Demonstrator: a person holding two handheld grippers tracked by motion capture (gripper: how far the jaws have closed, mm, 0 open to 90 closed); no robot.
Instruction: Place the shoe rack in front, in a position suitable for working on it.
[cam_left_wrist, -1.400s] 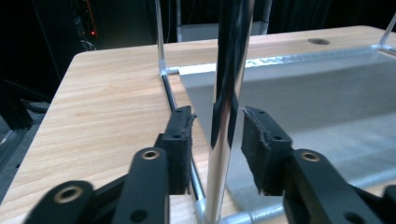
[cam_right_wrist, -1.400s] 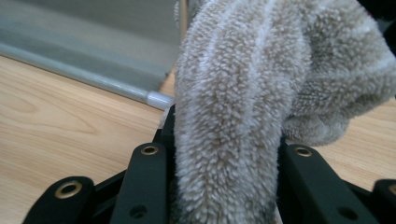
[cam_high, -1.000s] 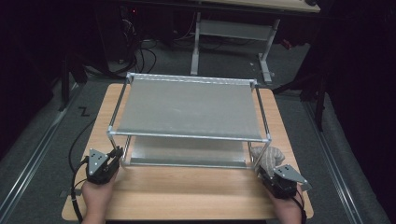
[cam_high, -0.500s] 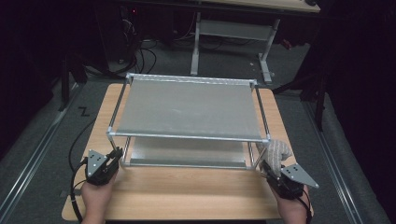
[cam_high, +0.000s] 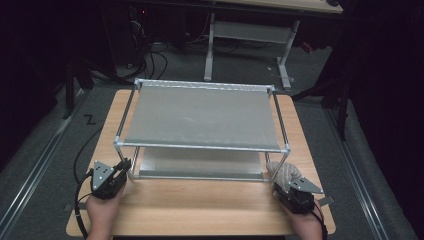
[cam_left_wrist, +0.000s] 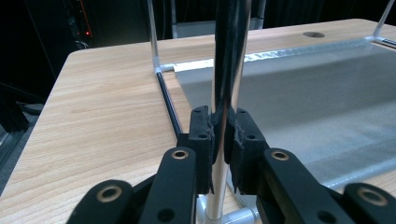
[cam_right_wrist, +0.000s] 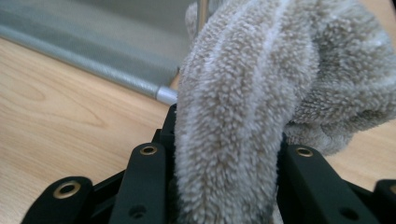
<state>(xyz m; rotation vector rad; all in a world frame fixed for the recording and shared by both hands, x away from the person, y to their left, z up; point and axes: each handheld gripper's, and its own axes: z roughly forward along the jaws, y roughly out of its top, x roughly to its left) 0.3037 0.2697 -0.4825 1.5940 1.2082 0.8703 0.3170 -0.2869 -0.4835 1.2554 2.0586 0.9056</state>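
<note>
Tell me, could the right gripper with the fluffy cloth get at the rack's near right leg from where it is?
Probably yes: the right gripper holds the cloth beside the rack's near right leg, with nothing between.

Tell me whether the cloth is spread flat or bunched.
Bunched: the cloth bulges in thick folds between the right hand-held gripper's jaws, near the rack.

Left tool (cam_high: 121, 169) at the near left, clamped tight with jaws nearly together, pointing forward and inward; right tool (cam_high: 281, 181) at the near right, jaws partly apart and gripping, pointing forward; hands behind both, forearms entering from the bottom edge.
</note>
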